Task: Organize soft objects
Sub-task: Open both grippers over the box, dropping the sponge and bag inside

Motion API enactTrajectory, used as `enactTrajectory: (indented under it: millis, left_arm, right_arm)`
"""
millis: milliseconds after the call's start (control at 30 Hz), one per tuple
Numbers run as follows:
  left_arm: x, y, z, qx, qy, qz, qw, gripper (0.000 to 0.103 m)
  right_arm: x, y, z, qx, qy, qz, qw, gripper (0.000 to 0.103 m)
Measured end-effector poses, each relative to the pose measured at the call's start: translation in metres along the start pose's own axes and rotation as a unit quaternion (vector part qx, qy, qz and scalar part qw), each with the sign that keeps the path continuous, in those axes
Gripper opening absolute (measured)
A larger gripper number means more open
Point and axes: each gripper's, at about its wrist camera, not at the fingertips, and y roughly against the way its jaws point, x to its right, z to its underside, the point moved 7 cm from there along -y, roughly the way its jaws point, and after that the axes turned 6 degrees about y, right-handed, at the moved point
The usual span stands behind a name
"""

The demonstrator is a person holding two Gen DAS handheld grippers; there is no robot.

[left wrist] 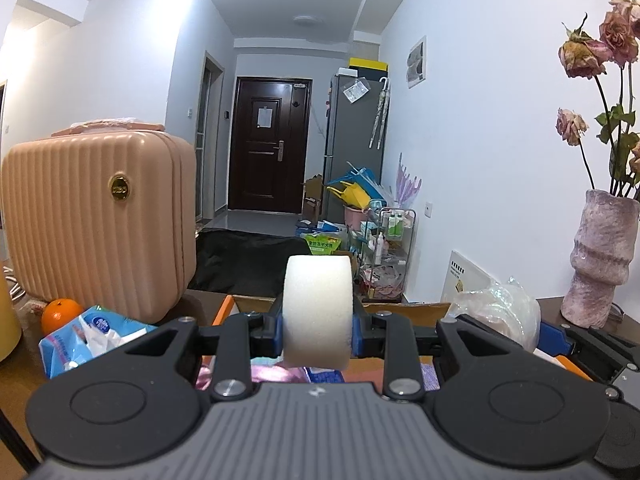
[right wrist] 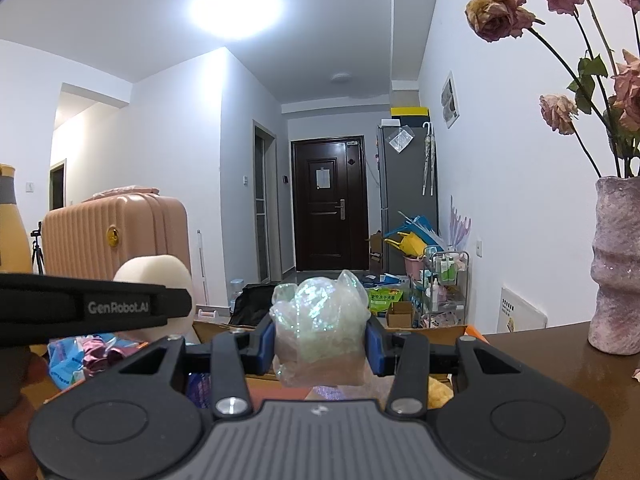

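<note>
Pinched across its flat sides, the white foam block (left wrist: 318, 312) is held in the left gripper (left wrist: 318, 334) above the cardboard box (left wrist: 404, 309); light and springy, it is judged crush-tolerant. A crinkly plastic bag (right wrist: 320, 336), slippery, is clamped in the right gripper (right wrist: 320, 350).

Black left gripper (left wrist: 318, 326), blue pads, silver screws, ribbed grey base

Cardboard box (left wrist: 404, 310) interior mostly hidden behind gripper bodies; vase (right wrist: 618, 264) cut by right edge.
</note>
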Motion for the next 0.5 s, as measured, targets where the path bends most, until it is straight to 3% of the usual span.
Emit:
enactTrajectory:
  millis: [433, 500]
  left_arm:
    - [-0.003, -0.016, 0.004, -0.013, -0.004, 0.003, 0.9999, 0.03]
    - [-0.003, -0.016, 0.004, -0.012, -0.006, 0.002, 0.9999, 0.036]
  right_arm:
    - [0.001, -0.01, 0.005, -0.013, 0.007, 0.001, 1.0, 0.048]
    - [0.0, -0.011, 0.005, -0.015, 0.008, 0.0, 1.0, 0.051]
